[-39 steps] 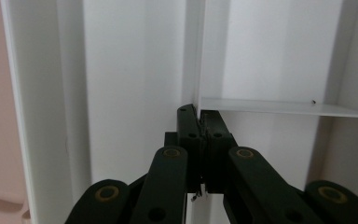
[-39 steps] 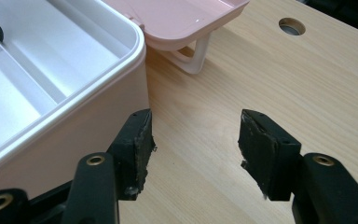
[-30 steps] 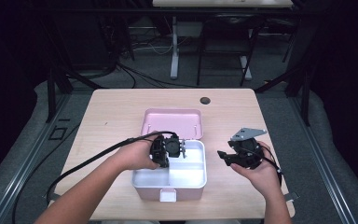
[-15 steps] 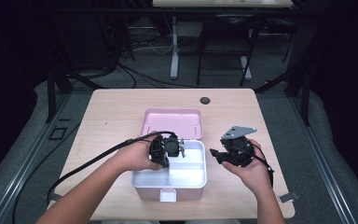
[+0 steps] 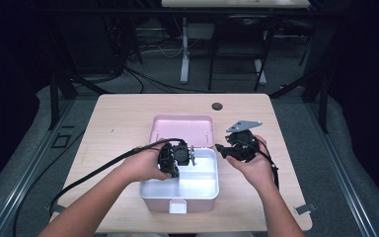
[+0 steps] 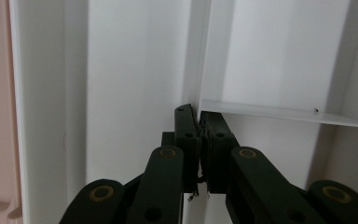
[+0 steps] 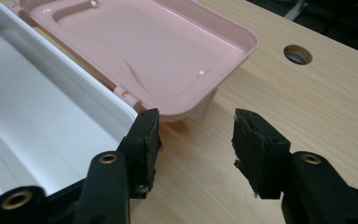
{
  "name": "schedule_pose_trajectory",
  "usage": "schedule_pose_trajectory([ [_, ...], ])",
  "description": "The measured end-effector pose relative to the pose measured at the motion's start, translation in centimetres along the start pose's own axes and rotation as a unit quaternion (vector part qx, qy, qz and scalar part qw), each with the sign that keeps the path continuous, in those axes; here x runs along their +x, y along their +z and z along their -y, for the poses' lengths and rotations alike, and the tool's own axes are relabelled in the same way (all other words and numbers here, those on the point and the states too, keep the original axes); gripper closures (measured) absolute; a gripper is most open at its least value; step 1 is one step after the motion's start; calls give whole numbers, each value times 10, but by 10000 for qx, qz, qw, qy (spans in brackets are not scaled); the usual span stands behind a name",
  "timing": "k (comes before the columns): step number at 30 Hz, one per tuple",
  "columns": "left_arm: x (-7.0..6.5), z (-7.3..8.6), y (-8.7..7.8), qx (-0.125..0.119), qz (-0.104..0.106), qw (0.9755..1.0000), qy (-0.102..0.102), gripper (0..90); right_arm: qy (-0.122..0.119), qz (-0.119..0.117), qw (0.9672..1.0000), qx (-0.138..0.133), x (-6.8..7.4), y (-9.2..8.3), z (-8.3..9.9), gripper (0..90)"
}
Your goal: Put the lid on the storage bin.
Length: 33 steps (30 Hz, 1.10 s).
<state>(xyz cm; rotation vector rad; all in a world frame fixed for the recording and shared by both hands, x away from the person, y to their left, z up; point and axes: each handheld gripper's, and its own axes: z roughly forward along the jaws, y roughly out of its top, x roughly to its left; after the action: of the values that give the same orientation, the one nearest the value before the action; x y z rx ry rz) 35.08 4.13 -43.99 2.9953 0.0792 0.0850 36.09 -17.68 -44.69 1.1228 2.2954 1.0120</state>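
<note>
A pink box (image 5: 156, 202) with a white, divided inside (image 5: 200, 186) stands open near the table's front, its pink lid (image 5: 182, 129) laid back flat. My left gripper (image 5: 191, 155) reaches into the box from the left. In the left gripper view this gripper (image 6: 199, 116) is shut on the top edge of the white divider wall (image 6: 197, 56), where a cross wall (image 6: 284, 113) meets it. My right gripper (image 5: 220, 148) is open just right of the box's rear corner. In the right gripper view that gripper (image 7: 196, 135) is held over bare wood beside the lid (image 7: 144, 51) and the white inside (image 7: 42, 107).
The wooden table (image 5: 118, 123) has a round cable hole (image 5: 217, 106) behind the box, also the hole (image 7: 297, 54) in the right gripper view. Black cables trail off the left front edge. Dark floor, chair legs and table legs lie beyond.
My right gripper has moved left, closer to the box's right rear corner. The left gripper has stayed in the box.
</note>
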Motion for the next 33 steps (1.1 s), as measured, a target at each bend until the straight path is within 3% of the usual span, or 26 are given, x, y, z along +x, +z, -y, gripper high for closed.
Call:
schedule_pose_trajectory([
  [6, 0, -1, 0, 22, -7, 10000, 20, 866, 159, -116, 9998, 20, -5, 12, -9, 559],
  [9, 0, -1, 0, 26, -2, 10000, 24, 867, 394, -185, 9990, 59, -7, 18, -14, 573],
  [13, 0, -1, 0, 29, 0, 10000, 38, 867, 514, -51, 9986, 107, -11, 26, -21, 606],
  [14, 0, -1, 1, 28, -4, 10000, 41, 868, 547, -216, 9982, 132, -13, 28, -22, 607],
  [16, 0, -1, 1, 30, 4, 10000, 52, 868, 564, -49, 9981, 237, -14, 34, -25, 607],
  [20, 0, -1, 1, 38, 18, 10000, 65, 869, 618, 18, 9979, 202, -17, 40, -27, 607],
  [22, 0, -1, 1, 31, 26, 10000, 61, 869, 820, -129, 9964, 195, -21, 45, -28, 607],
  [23, 0, -1, 1, 31, 26, 10000, 61, 869, 820, -129, 9964, 195, -21, 45, -28, 607],
  [24, 0, -1, 0, 53, 29, 10000, 76, 869, 855, 40, 9961, 191, -21, 46, -29, 608],
  [28, 0, -2, 0, 68, 7, 9999, 96, 870, 1030, -113, 9945, 158, -26, 55, -31, 630],
  [33, 0, -2, 0, 72, 7, 9999, 94, 870, 1112, -36, 9936, 208, -27, 61, -31, 651],
])
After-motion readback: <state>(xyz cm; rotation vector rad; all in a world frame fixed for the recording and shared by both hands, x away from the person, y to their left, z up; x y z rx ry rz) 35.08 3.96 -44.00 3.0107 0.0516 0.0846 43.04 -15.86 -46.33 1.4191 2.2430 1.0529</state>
